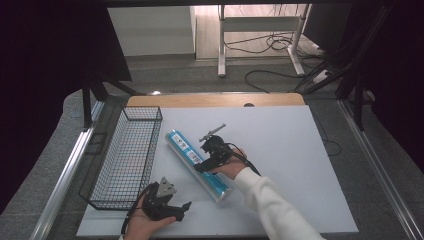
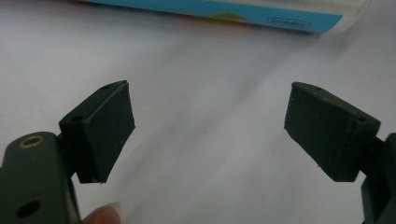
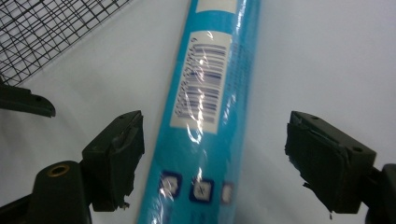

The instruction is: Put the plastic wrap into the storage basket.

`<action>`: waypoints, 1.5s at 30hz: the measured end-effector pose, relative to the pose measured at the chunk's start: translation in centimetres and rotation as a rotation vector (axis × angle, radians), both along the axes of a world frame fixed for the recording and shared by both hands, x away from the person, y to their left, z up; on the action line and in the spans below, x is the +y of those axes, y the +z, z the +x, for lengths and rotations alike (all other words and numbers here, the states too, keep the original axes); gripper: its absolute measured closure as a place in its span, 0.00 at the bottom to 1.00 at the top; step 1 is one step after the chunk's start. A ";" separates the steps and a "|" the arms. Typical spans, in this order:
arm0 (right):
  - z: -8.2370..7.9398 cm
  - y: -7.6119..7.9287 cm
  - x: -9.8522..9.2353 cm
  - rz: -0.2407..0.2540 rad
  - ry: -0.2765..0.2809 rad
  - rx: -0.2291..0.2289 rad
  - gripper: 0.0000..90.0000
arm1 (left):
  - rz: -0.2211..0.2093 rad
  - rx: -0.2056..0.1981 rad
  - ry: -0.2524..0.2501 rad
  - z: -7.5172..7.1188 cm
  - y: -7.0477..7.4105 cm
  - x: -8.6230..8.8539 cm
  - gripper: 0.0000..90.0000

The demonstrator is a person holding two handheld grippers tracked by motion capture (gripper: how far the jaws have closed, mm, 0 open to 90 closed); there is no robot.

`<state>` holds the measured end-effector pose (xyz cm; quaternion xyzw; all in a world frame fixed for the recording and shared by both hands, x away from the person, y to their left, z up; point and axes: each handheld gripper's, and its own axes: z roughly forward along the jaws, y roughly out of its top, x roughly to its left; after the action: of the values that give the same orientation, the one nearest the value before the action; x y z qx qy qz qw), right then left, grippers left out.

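A long blue tube [image 1: 184,149] in clear wrap, with a barcode label, lies slantwise on the white table top [image 1: 300,165]. My right gripper [image 1: 201,168] hangs over its middle. In the right gripper view the jaws [image 3: 215,126] stand open on either side of the tube [image 3: 205,154], and neither pad touches it. My left gripper [image 1: 184,211] rests near the table's front edge, to the left of the tube's near end. Its jaws [image 2: 208,93] are open with nothing between them, and the tube [image 2: 224,11] lies farther off, beyond them.
A black wire basket [image 1: 142,108] stands along the table's left side, close to the tube's far end, and its mesh [image 3: 46,32] is at the upper left in the right gripper view. A wooden strip [image 1: 215,100] edges the table's far side.
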<state>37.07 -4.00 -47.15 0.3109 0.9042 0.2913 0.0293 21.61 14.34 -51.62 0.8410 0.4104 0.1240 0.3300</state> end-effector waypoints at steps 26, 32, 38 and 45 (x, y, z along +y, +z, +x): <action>2.1 -3.7 4.4 -0.131 0.015 0.114 0.29 | 0.004 -0.004 -0.003 0.1 -0.1 0.1 0.18; 2.1 -3.8 4.9 -0.163 0.002 0.135 0.30 | 0.001 -0.006 0.002 0.1 0.0 0.2 0.18; 2.4 -3.7 4.9 -0.164 -0.018 0.170 0.32 | 0.003 -0.007 -0.003 0.0 0.0 0.1 0.18; 3.4 -3.6 4.4 -0.116 -0.070 0.257 0.35 | 0.001 -0.009 -0.004 0.0 0.0 0.1 0.18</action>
<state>40.46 0.35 -50.72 0.3747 0.9045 0.1949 -0.0589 21.64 14.45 -51.61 0.8414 0.4074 0.1274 0.3315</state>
